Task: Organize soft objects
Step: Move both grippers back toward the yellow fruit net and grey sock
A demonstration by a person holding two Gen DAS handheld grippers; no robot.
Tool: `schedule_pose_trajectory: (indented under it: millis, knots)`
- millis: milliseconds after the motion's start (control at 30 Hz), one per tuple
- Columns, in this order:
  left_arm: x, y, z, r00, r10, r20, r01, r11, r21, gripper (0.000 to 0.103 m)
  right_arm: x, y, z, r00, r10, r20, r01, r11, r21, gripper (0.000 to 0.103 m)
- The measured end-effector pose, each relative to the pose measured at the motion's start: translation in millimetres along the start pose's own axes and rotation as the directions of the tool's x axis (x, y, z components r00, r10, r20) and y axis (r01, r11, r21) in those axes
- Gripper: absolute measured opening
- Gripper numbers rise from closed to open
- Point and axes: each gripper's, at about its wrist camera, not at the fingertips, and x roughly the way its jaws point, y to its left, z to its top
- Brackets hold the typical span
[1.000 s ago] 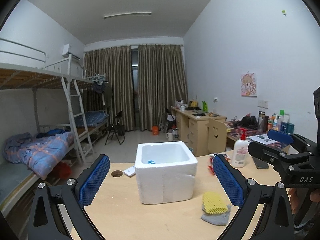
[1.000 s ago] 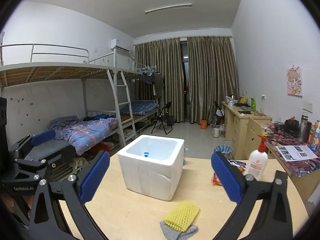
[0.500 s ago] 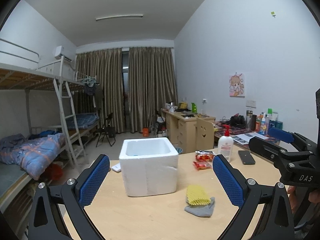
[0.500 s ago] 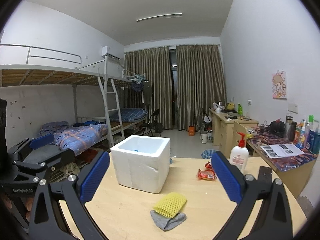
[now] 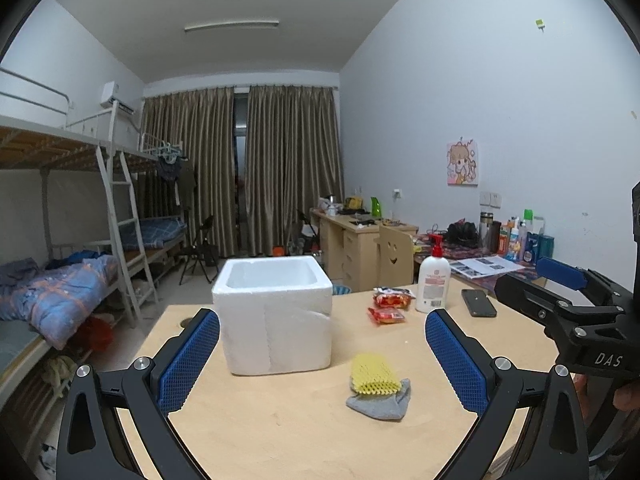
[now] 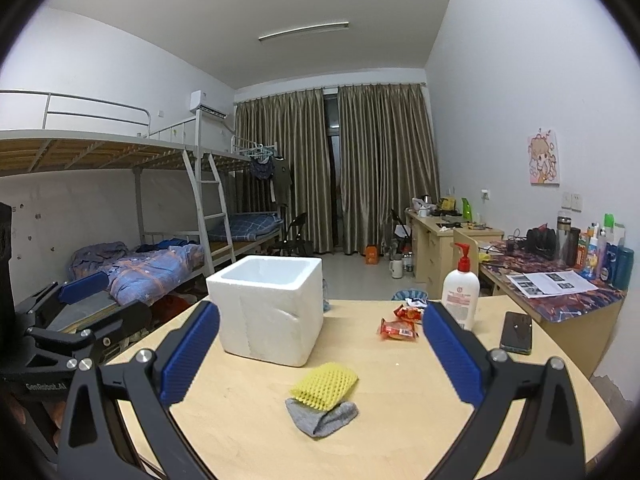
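On the table, a sponge lies atop a sock, in front of the foam box; snack packets sit right.

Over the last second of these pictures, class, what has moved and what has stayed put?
Both grippers, left and right, have pulled back from the table and tilted up, so the white foam box and the yellow mesh sleeve on the grey sock look farther off. Nothing was taken hold of or let go. Both pairs of jaws stay wide open and empty; the table items lie as before.
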Motion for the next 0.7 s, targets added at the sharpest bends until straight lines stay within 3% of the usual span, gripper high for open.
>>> schedule_pose_trajectory:
  millis: [500, 700]
  knots:
    - [34, -7, -30, 0.999, -0.039, -0.014, 0.039, 0.999, -0.005, 0.103, 20, -28, -33, 0.992, -0.101, -0.072, 0.103, 0.995, 0.018, 0.103]
    - [56, -12, -44, 0.996, -0.07, -0.06, 0.069, 0.997, -0.016, 0.103, 32, -36, -43, 0.99, -0.077, -0.114, 0.081, 0.996, 0.031, 0.103]
